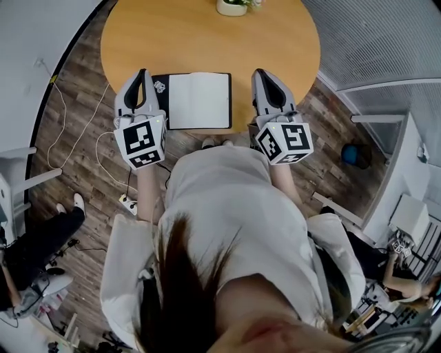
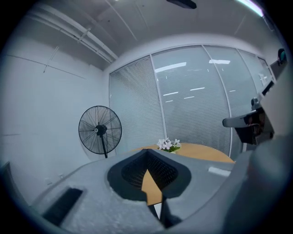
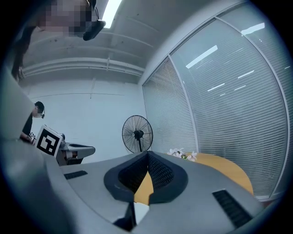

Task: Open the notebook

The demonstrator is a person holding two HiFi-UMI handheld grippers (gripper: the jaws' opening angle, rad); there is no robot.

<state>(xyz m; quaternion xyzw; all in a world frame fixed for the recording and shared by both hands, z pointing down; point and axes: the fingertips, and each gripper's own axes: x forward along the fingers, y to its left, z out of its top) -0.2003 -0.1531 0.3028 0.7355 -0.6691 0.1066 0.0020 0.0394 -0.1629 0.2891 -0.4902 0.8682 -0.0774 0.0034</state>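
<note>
A wall of glass panels with pale horizontal blinds closes the room, and the floor of dark wooden planks has white cables lying on it. On this floor stands the round bench with a smooth orange-brown wooden top. A black standing fan with a round wire cage is beside the glass wall.

The thin rectangular notebook with black cover and white paper lies flat at the near edge of the bench. A plain white page faces up, and a black strip shows on its left side. Its long axis runs from left to right, along the near edge.

The grey plastic left hand-held gripper and the right hand-held gripper are held on either side of the notebook. Both have their jaws together with nothing between them.

A small white pot with white flowers stands at the far edge of the bench.
</note>
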